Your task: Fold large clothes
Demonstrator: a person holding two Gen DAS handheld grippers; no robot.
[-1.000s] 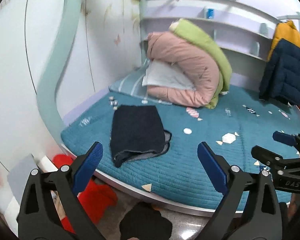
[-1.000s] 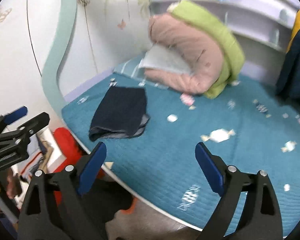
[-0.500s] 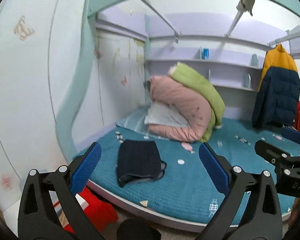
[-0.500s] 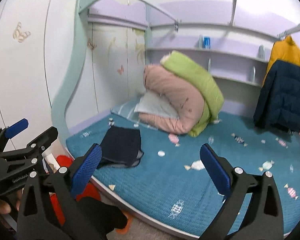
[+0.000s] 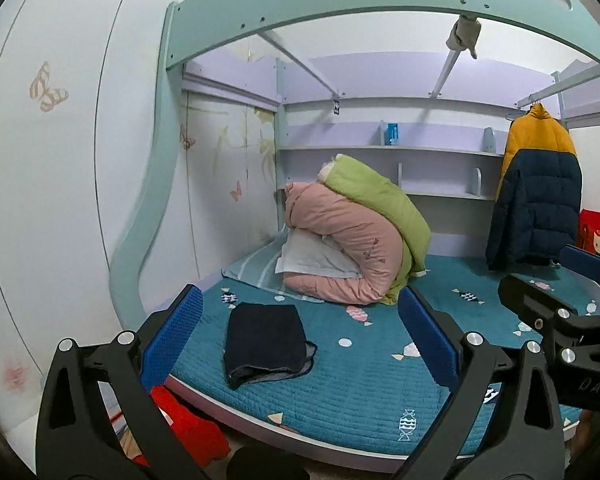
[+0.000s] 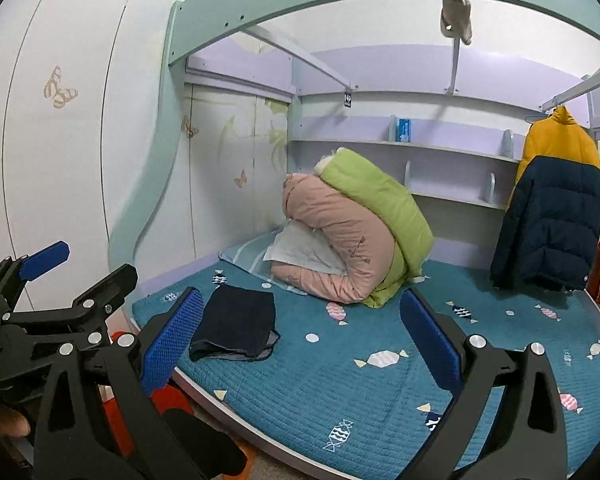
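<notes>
Nearest the camera, left tool (image 5: 300, 336) and right tool (image 6: 302, 336) gape wide, empty. Beyond, at 11 o'clock, the folded dark garment (image 5: 264, 344) lies near the bed (image 5: 360, 400) edge; folding looks finished. Farther, rolled quilts (image 5: 352, 248) and a hanging jacket (image 5: 536, 200) obstruct nothing.

1. Dark navy garment (image 5: 265, 342): folded into a compact, roughly rectangular stack of several layers.
2. State: a lighter grey-blue inner layer shows along the near and right edges, where the layers gape a little.
3. Pose: lying flat, long side running away from the bed's (image 5: 340, 396) front edge.
4. Place: on the teal quilted bed cover, near its front left corner, held by nothing.
</notes>
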